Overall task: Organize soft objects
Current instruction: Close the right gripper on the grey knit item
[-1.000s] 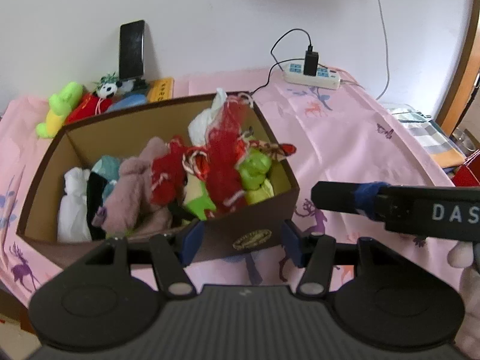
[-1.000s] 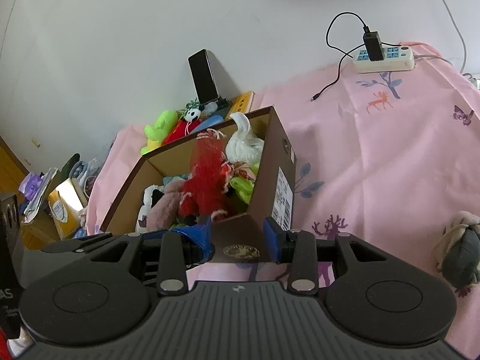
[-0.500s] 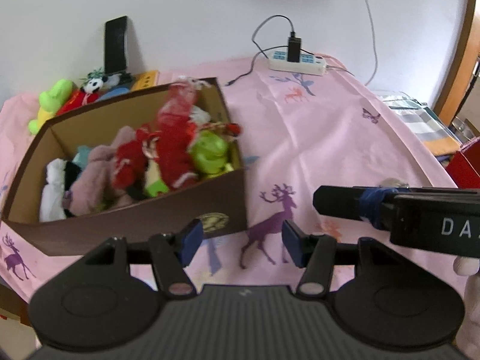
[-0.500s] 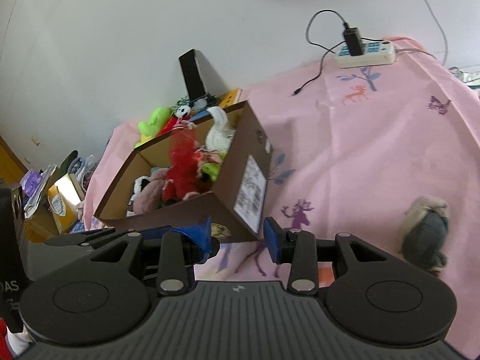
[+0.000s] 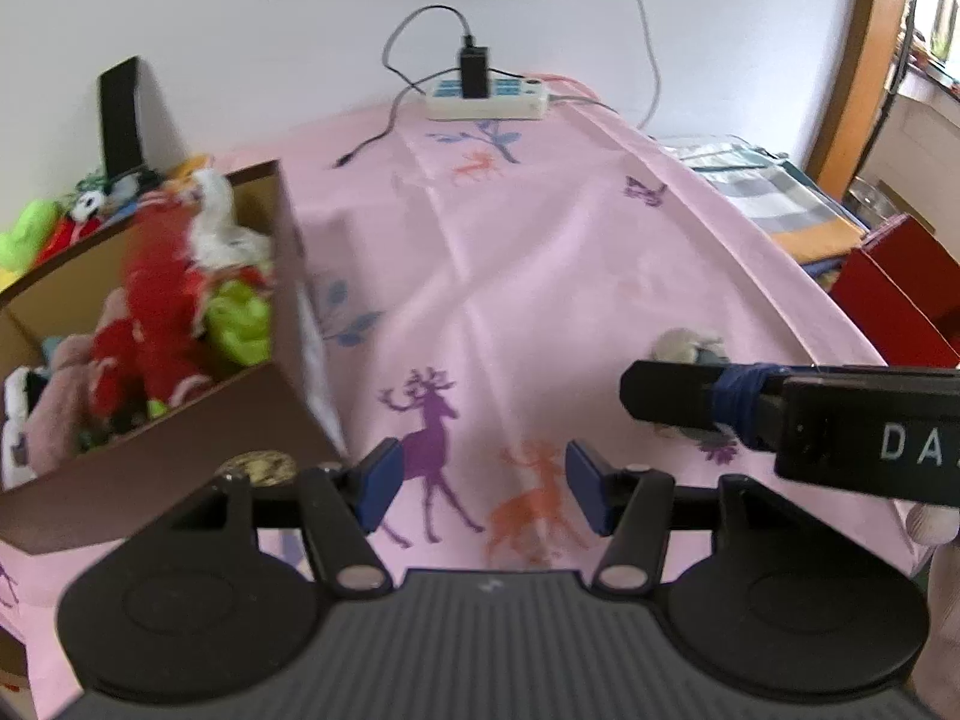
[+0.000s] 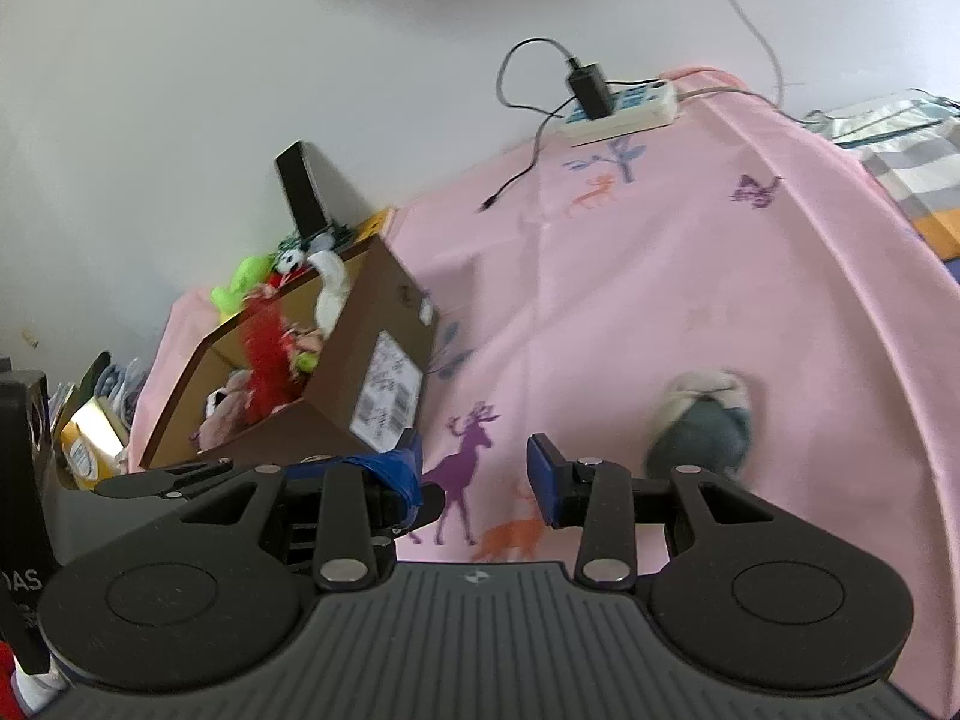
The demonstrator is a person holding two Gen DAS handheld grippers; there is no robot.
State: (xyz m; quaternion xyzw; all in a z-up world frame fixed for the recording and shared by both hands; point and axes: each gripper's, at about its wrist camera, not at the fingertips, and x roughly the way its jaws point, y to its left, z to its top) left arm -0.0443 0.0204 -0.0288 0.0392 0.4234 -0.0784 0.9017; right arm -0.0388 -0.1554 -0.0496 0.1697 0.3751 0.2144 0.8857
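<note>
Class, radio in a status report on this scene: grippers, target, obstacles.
Left gripper open, empty. Right gripper open, empty. Grey-and-beige soft bundle lies loose on pink cloth, outside the brown cardboard box. Nothing between.

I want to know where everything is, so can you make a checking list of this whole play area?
Surface: pink animal-print cloth, wrinkled.
Job's things: brown cardboard box filled with plush toys; grey-and-beige soft bundle lying alone on the cloth.
Clutter: lime green plush toy and small panda plush behind the box; black phone leaning on the wall.
Grippers: left tool open, empty; right tool open, empty.
Cables: white power strip with black charger plugged in.
Surroundings: white wall; red box.
</note>
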